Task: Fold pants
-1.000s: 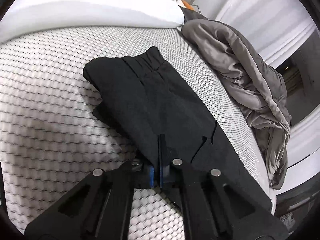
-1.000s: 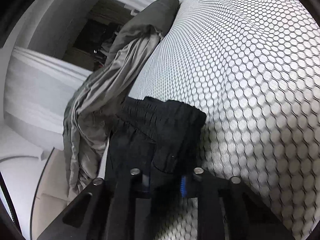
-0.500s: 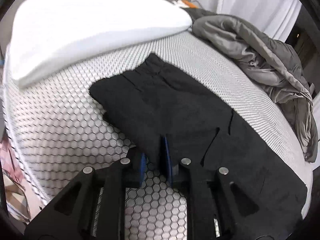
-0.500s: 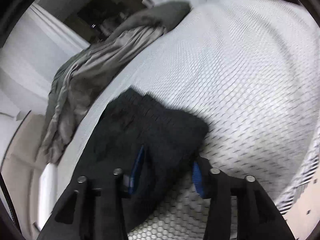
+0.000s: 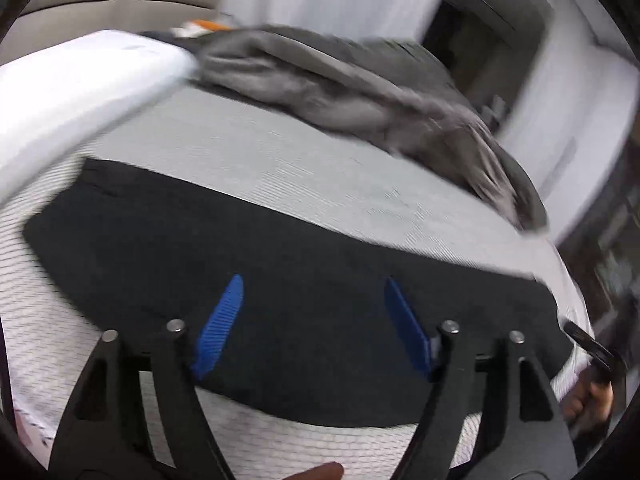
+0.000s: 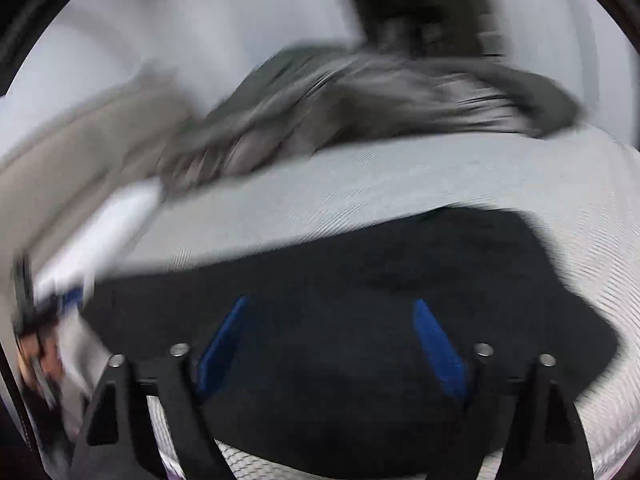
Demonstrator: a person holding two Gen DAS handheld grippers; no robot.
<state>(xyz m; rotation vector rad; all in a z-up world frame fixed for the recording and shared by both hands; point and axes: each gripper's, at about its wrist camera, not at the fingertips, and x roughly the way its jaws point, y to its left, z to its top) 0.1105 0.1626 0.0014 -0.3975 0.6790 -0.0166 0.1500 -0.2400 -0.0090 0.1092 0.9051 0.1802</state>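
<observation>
Hovering over black pants (image 5: 296,292): 2 wide-spread grippers, left gripper (image 5: 314,292), right gripper (image 6: 330,312).

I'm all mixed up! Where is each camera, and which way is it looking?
Left wrist: rides the left gripper, looking forward over its open jaws at the black pants on the bed; the person's hand shows at lower right.
Right wrist: rides the right gripper, jaws open, above the same pants; blurred.
Both show the pants, the grey blanket and the honeycomb mattress cover.
</observation>
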